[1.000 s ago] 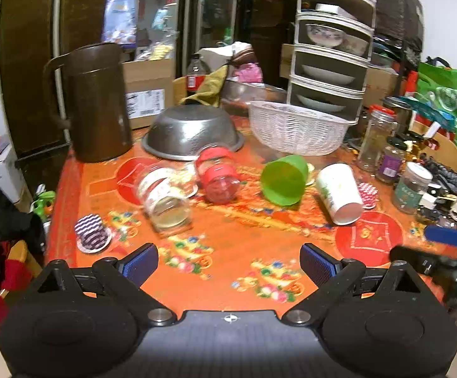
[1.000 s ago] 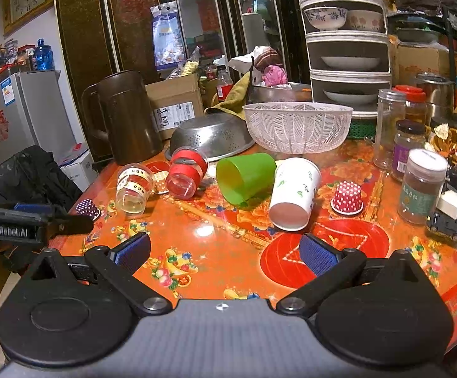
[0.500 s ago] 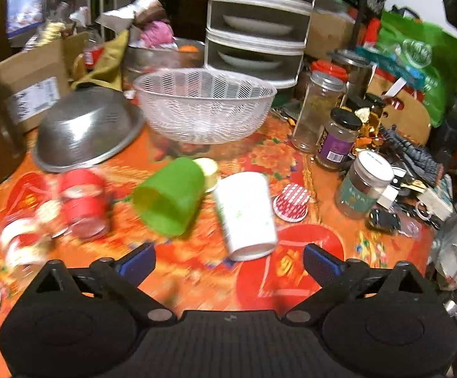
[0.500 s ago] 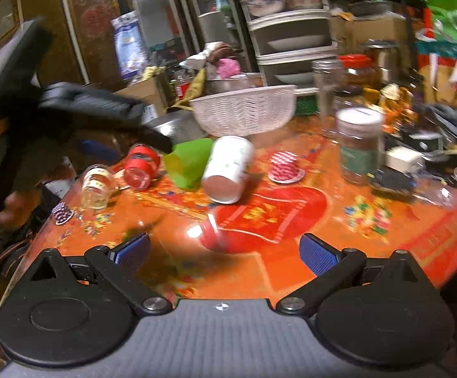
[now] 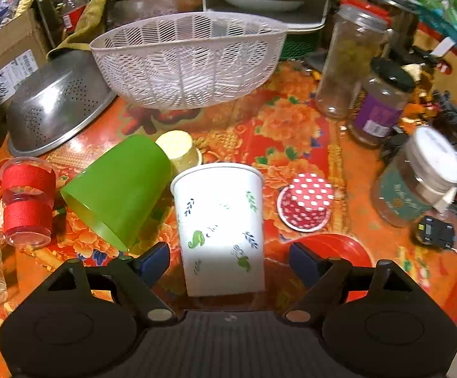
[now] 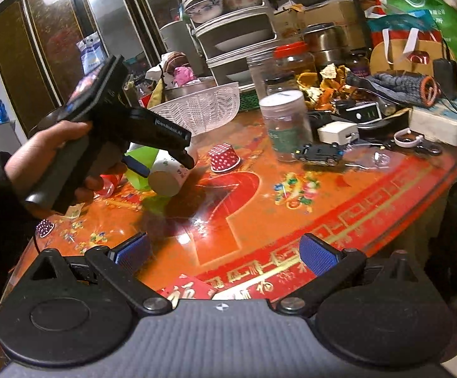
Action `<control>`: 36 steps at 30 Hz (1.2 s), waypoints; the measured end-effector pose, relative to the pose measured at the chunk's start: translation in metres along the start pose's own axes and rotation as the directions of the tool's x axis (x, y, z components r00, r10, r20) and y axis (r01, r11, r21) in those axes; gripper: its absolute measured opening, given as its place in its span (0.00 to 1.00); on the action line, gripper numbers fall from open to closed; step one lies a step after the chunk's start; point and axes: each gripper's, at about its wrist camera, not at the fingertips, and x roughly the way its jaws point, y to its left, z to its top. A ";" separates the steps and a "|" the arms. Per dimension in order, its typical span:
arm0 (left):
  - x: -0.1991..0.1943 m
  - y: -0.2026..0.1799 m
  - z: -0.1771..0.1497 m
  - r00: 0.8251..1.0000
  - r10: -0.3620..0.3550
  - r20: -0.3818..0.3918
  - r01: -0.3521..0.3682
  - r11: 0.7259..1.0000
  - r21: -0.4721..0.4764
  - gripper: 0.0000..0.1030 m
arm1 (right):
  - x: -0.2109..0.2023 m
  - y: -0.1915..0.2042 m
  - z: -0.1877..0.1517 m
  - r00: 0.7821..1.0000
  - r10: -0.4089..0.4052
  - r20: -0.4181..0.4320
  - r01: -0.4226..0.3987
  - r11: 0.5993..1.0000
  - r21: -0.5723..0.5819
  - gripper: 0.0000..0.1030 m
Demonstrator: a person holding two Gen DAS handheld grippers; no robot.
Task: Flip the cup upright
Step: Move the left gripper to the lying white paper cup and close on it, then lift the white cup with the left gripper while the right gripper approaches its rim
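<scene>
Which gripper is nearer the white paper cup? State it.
Left. The left gripper straddles the white paper cup, open; the right gripper hangs back over the table edge.

Glossy tabletop (image 5: 291,132), matt paper cup (image 5: 222,220), shiny perforated metal colander (image 5: 55,107), white plastic basket (image 5: 184,60)

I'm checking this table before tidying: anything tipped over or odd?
Yes. The white cup and green cup lie on their sides between the open left gripper fingers' reach; a steel colander sits upside down.
</scene>
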 end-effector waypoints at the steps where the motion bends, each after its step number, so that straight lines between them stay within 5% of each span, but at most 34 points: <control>1: 0.003 -0.002 0.000 1.000 0.013 -0.005 -0.013 1.000 0.004 0.78 | -0.001 -0.002 -0.001 1.000 0.002 0.002 -0.002 1.000 0.003 0.99; 4: 0.009 -0.004 -0.002 0.999 0.020 -0.025 -0.020 1.000 0.010 0.60 | -0.004 -0.006 -0.002 1.000 0.004 0.004 -0.004 1.000 0.011 0.99; 12: -0.060 0.012 -0.043 0.997 -0.008 0.075 0.002 0.997 0.080 0.59 | -0.009 -0.005 -0.003 1.000 0.024 0.016 -0.024 1.000 0.013 0.99; 18: -0.154 0.073 -0.096 0.979 0.084 0.185 -0.104 0.990 0.098 0.59 | -0.004 0.018 -0.005 0.997 0.082 0.001 -0.081 0.996 -0.025 0.99; 25: -0.218 0.127 -0.148 0.955 0.188 0.228 -0.208 0.976 0.068 0.59 | 0.004 0.054 -0.008 0.991 0.127 -0.035 -0.130 0.989 -0.077 0.99; 29: -0.223 0.142 -0.180 0.964 0.156 0.217 -0.170 0.984 0.046 0.59 | 0.006 0.076 -0.011 0.987 0.155 -0.049 -0.159 0.982 -0.102 0.99; 36: -0.177 0.157 -0.222 0.986 -0.042 0.162 0.055 0.996 -0.075 0.59 | 0.023 0.099 -0.015 0.967 0.210 -0.141 -0.221 0.973 -0.064 0.99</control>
